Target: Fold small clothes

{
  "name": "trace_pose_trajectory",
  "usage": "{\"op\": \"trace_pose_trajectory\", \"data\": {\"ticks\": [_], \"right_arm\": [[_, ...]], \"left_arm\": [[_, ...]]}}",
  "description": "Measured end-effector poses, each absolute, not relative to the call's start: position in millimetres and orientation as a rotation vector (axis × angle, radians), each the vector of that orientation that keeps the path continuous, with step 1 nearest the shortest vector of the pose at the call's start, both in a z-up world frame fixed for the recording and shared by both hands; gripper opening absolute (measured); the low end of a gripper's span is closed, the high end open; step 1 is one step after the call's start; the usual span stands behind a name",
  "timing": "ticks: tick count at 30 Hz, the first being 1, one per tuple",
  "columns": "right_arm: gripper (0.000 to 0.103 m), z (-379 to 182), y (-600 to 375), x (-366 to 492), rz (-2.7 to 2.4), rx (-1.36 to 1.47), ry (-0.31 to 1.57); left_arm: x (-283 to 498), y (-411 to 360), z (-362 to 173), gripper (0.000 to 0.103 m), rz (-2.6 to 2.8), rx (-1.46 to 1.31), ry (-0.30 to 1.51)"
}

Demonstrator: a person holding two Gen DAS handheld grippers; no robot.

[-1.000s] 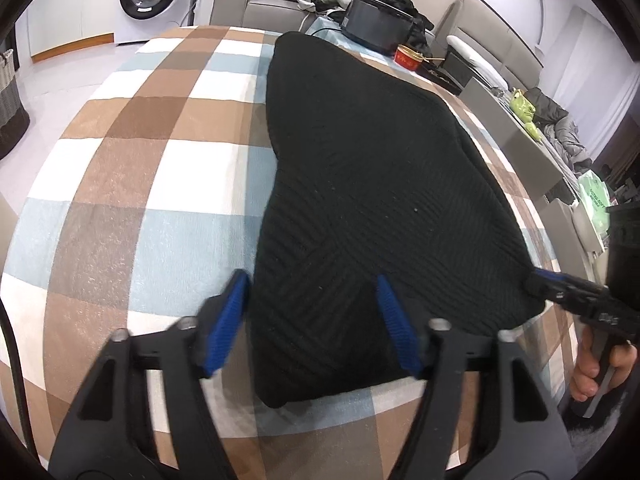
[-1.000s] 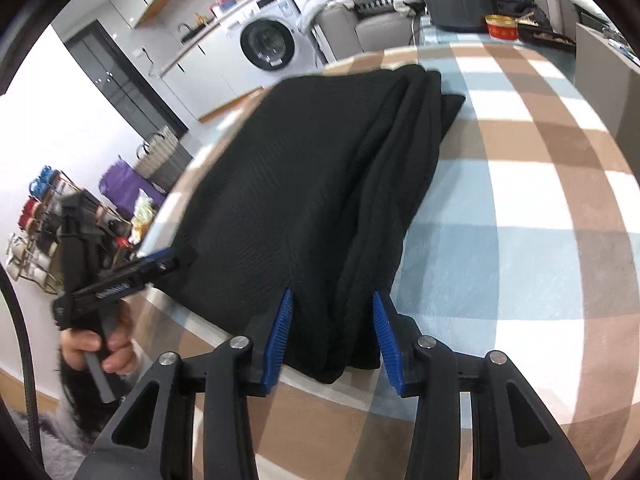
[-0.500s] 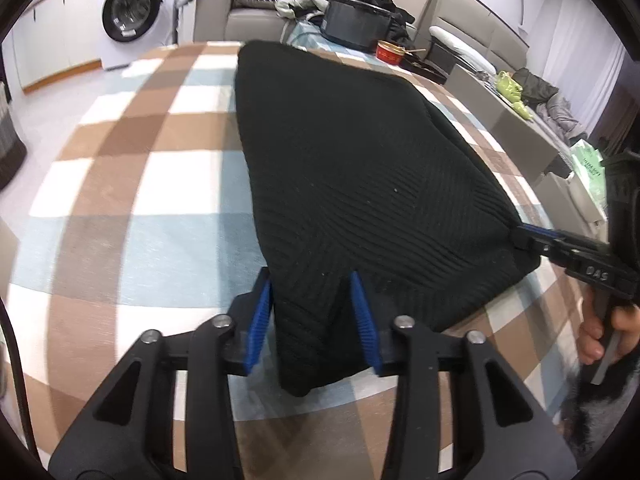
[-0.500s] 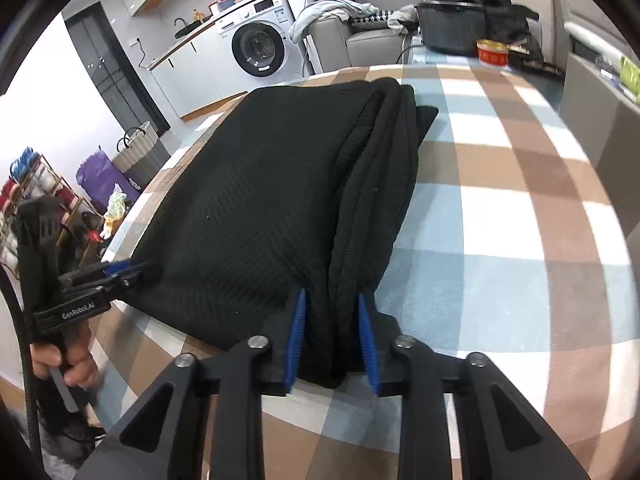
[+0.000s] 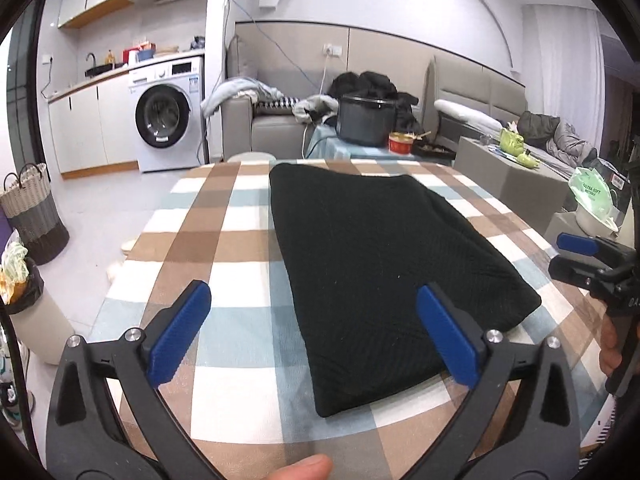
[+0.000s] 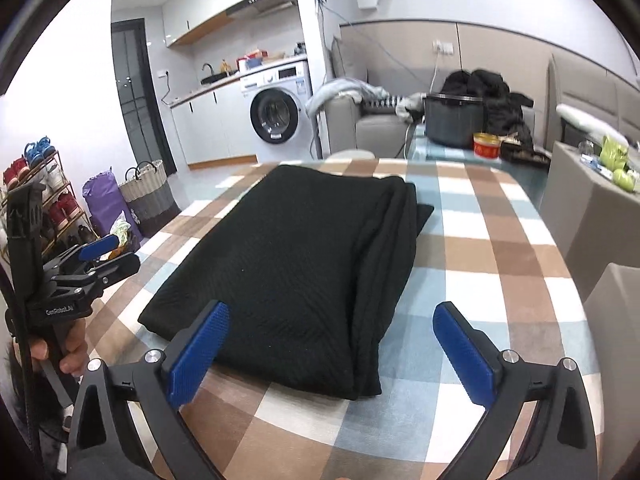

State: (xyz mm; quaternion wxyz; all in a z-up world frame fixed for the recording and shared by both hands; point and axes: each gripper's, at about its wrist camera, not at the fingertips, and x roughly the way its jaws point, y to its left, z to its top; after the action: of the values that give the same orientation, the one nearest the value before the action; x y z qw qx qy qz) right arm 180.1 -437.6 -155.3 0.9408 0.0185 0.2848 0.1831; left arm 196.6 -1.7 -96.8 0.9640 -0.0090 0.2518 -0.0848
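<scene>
A black knit garment [image 5: 384, 264] lies folded flat on the checked tablecloth [image 5: 224, 264]; it also shows in the right wrist view [image 6: 296, 264], with stacked folded edges along its right side. My left gripper [image 5: 316, 336] is open and empty, raised above the garment's near left corner. My right gripper [image 6: 332, 344] is open and empty, raised above the garment's near right corner. Each gripper shows at the edge of the other's view: the right one [image 5: 592, 264], the left one [image 6: 92, 260].
Beyond the table's far edge stand a black pot [image 5: 366, 122] and a red tin [image 5: 401, 143] on a small table. A washing machine [image 5: 166, 120] and a sofa [image 5: 276, 124] are behind. A woven basket [image 5: 30, 212] stands on the floor at left.
Both grippers were shut on the garment's near corners half a second ago. They have let go, opened wide and pulled up and back. The garment now lies flat.
</scene>
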Motion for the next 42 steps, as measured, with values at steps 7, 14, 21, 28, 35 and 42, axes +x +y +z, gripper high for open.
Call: {"op": "trace_pose_trajectory", "data": {"ticks": [7,14,21,28,35,42], "right_arm": [[0.103,-153.8,-432.8,163.0,0.358,0.021,0.463],[0.103,-160.7,-431.2,158.9,0.356,0.028,0.426],[0.103,-164.1,-430.0,150.3,0.324,0.008,0.368],[0.103,-163.2,-432.0,144.2,0.311,0.009,0.336],[0.103,-161.8,-427.8,136.6,0.322,-0.021,0.306],[0.103,-161.4,-428.2,139.0,0.323,-0.015,0.314]], "left_arm": [[185.3,-13.8,-98.4,0.103,-0.157,0.017,0.444],[188.7,-9.9,-104.6,0.103,-0.136,0.002,0.440],[190.2,1.4,-106.2,0.103,-0.119,-0.043,0.429],[189.7,2.3,-107.7,0.103,-0.112,-0.041,0.416],[186.8,2.9,-107.7,0.103,-0.123,-0.043,0.401],[184.8,0.6,-107.0,0.103,-0.127,-0.033,0.386]]}}
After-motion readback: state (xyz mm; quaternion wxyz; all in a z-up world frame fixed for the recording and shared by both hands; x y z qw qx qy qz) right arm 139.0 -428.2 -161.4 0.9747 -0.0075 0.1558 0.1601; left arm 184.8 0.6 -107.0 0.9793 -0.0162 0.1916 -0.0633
